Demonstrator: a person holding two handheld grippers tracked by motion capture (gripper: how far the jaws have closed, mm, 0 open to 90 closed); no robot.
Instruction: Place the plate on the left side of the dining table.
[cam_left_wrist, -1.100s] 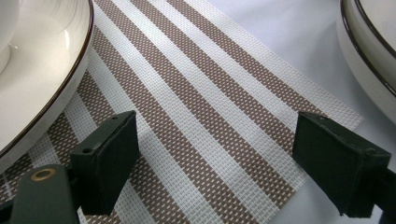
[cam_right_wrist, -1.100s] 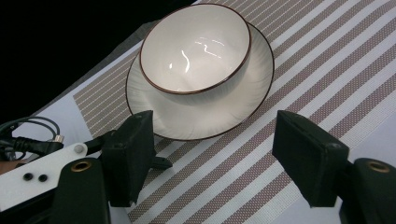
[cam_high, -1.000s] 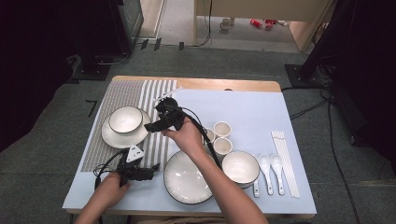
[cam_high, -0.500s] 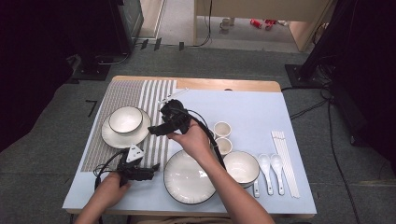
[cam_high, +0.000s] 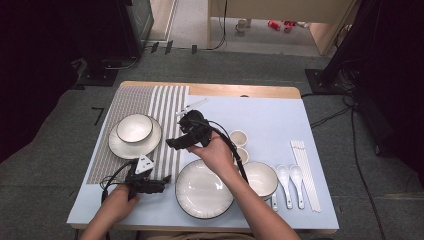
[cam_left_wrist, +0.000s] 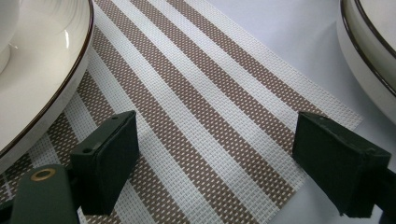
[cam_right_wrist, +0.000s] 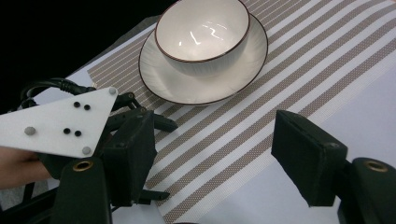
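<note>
1. Surface: a wooden table (cam_high: 240, 90) carries a pale blue cloth (cam_high: 280, 125); a brown-and-white striped placemat (cam_high: 165, 107) covers its left portion.
2. Room: grey carpet floor (cam_high: 60, 140) all round, black cables trailing at right, dark stands at both far corners.
3. The right gripper (cam_high: 171, 143) is held above the placemat's right edge, jaws wide, nothing between them.
4. The left gripper (cam_high: 162, 184) lies low at the placemat's near corner, jaws wide, empty.
5. A bowl (cam_right_wrist: 201, 32) sits on a plate (cam_right_wrist: 205, 88) on the placemat, well apart from both grippers.
6. A large plate (cam_high: 204, 189) stands just beside the left gripper.
</note>
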